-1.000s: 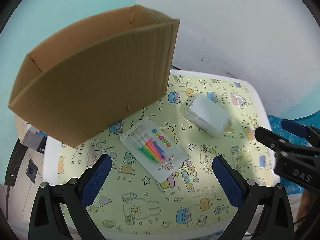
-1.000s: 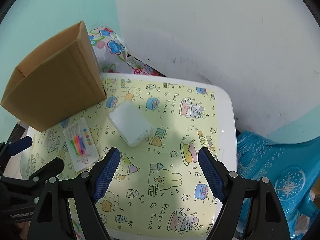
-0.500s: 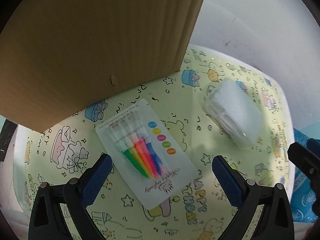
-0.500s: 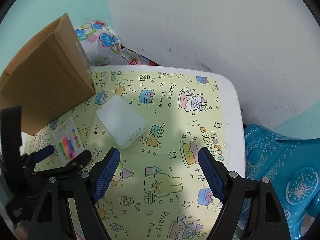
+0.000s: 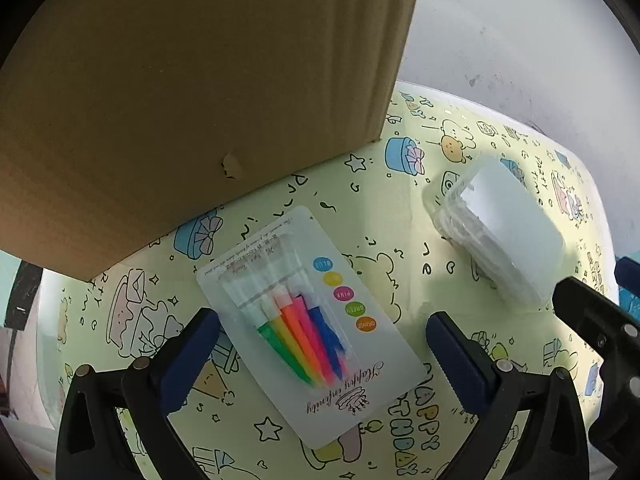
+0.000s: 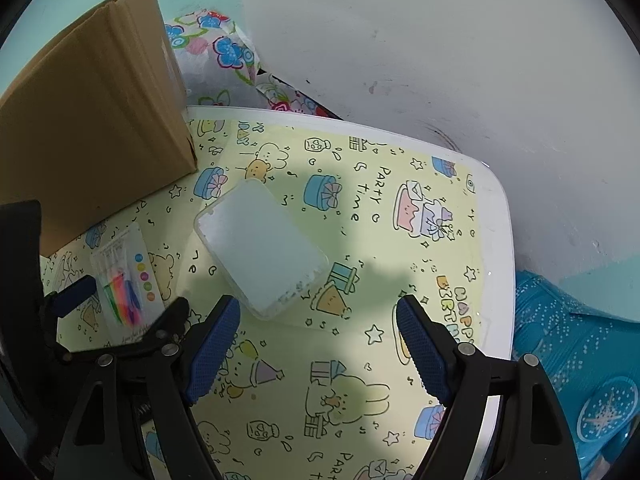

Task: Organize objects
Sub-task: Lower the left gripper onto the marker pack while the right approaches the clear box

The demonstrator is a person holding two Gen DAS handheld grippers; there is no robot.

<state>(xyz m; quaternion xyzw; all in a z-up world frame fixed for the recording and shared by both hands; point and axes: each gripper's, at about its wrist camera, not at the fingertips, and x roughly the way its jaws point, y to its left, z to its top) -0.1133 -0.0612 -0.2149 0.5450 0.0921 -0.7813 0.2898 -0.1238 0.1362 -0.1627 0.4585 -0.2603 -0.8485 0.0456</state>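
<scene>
Brown corrugated cardboard box fills the upper left of your left wrist frame, standing on the pale yellow birthday-print tablecloth; its lower edge sits just beyond the candle pack. The flat clear blister pack of rainbow-coloured candles lies face up, centre-low in that frame, between your left gripper fingers. Those blue-padded fingers are spread wide on either side of the pack, nothing gripped; contact with the pack can't be told.

Translucent white rectangular plastic container lies on the cloth, centre-left in the right wrist frame, just ahead of your right gripper. That gripper is released too, left pad just beside the container's near corner, nothing between the fingers. In the left wrist frame the container shows at right, well apart from the candle pack.

Flower-print bag sits behind the box at upper left. Blue plastic stool shows at lower right, beside the white table edge.
</scene>
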